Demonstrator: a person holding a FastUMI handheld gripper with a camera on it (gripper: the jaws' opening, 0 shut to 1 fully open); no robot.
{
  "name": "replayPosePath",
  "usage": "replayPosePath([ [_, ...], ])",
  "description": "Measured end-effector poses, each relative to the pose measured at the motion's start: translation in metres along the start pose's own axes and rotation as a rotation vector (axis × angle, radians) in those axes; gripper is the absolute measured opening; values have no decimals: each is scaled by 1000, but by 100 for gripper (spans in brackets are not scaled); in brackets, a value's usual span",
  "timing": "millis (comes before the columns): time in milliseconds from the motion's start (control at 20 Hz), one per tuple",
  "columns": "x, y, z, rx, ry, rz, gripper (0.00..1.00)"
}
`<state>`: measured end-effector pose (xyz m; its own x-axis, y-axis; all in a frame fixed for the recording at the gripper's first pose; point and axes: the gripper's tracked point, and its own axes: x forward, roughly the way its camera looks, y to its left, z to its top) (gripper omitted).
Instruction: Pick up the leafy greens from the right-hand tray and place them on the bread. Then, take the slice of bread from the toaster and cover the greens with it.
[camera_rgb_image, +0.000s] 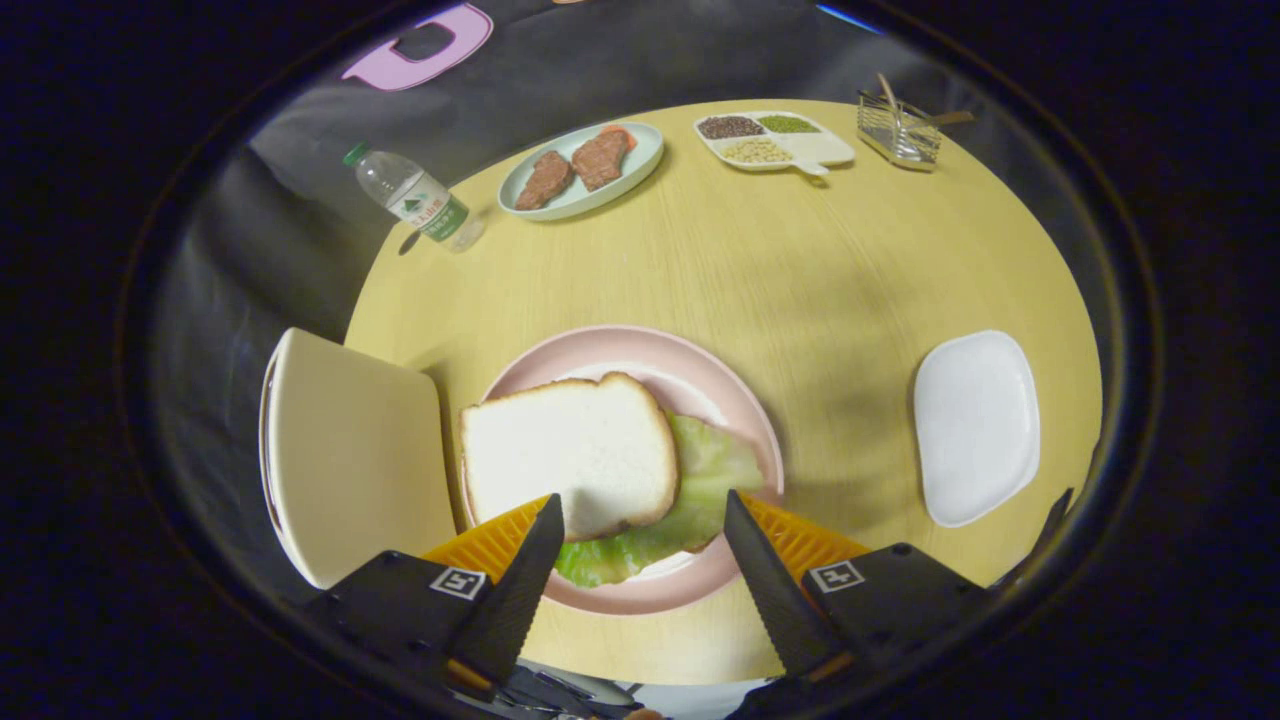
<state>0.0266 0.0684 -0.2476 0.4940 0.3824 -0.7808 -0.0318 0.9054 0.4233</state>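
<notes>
The gripper (640, 510) hangs open and empty, its fingers either side of the near edge of the bread slice (568, 462) lying on the greens (705, 480) on the pink plate (745, 405).

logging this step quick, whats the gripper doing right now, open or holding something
Gripper: open, holding nothing; its fingers stand apart above the bread slice that covers the leafy greens on the pink plate.

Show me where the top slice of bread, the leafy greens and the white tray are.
top slice of bread (570, 455), gripper view, middle of its white face.
leafy greens (715, 465), gripper view, leaf sticking out beside the bread.
white tray (977, 425), gripper view, its bare centre.
gripper (640, 520), gripper view, open, gap between fingertips.
</notes>
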Motion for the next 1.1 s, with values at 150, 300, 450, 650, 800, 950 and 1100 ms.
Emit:
replayPosePath([
  [150,-15,-10,1,-47,-28,-35,91],
  [300,-34,-23,20,-89,-125,-60,98],
  [450,-62,-40,47,-150,-265,-82,100],
  [650,-106,-48,96,-193,-498,-55,100],
  [800,-144,-62,119,-272,-648,-96,100],
  [950,-175,-65,133,-359,-792,-117,100],
  [1100,-215,-68,151,-389,-969,-154,100],
])
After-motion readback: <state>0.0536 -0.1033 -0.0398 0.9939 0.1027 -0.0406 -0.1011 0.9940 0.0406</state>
